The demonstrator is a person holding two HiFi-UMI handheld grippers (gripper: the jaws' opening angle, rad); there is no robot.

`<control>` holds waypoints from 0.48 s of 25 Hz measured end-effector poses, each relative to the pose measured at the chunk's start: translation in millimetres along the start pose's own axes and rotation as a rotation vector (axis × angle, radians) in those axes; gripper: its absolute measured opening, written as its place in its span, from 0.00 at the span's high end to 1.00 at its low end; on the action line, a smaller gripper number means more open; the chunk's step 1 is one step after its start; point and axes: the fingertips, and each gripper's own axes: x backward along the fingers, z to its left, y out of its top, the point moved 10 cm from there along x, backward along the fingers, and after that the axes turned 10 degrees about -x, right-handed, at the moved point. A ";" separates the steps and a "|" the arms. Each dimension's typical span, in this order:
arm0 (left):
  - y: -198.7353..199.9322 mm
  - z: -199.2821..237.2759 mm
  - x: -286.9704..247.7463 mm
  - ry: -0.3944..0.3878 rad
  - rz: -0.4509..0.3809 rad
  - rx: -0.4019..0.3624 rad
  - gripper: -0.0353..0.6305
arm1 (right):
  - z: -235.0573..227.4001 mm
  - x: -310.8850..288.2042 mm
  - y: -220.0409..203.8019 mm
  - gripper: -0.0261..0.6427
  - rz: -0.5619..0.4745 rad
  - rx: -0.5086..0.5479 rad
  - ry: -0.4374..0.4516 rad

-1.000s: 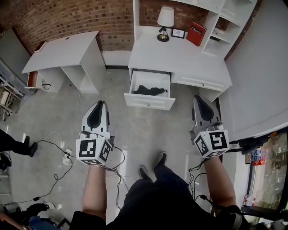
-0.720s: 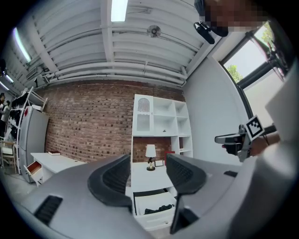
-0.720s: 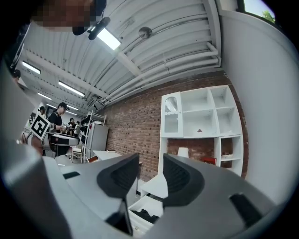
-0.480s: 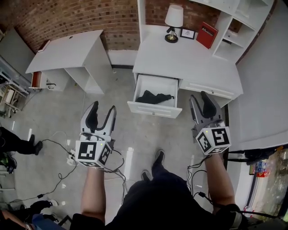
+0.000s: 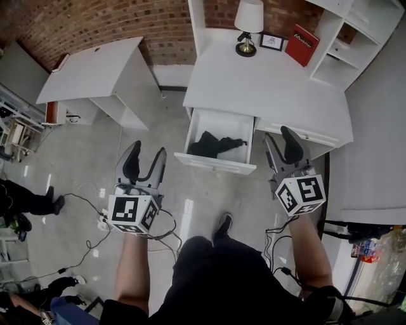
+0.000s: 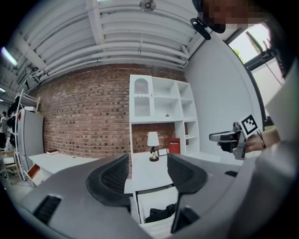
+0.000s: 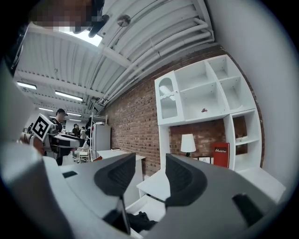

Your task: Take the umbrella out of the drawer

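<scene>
A black folded umbrella (image 5: 216, 143) lies in the open white drawer (image 5: 216, 166) of the white desk (image 5: 266, 82). It also shows low in the left gripper view (image 6: 161, 214) and in the right gripper view (image 7: 135, 221). My left gripper (image 5: 147, 155) (image 6: 148, 175) hovers over the floor to the left of the drawer front, open and empty. My right gripper (image 5: 277, 136) (image 7: 150, 175) is beside the drawer's right side at the desk's edge. Its jaws are opening, with nothing between them. Neither gripper touches the umbrella.
On the desk stand a lamp (image 5: 248, 19), a small picture frame (image 5: 271, 42) and a red book (image 5: 302, 43), with white shelves (image 5: 352, 44) to the right. A second white desk (image 5: 95, 70) stands at left. Cables (image 5: 95, 216) trail across the floor.
Both grippers went from shut to open. The person stepped toward the desk, so both grippers and the view came closer to the open drawer.
</scene>
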 end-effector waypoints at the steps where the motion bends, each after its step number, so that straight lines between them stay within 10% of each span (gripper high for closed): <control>1: -0.2 -0.5 -5.3 -0.002 0.008 -0.003 0.59 | -3.4 -3.0 0.8 0.66 0.001 0.001 0.004; 12: -12.3 -6.7 -64.5 -0.095 0.078 -0.085 0.59 | -28.9 -22.9 1.7 0.66 -0.006 -0.019 -0.009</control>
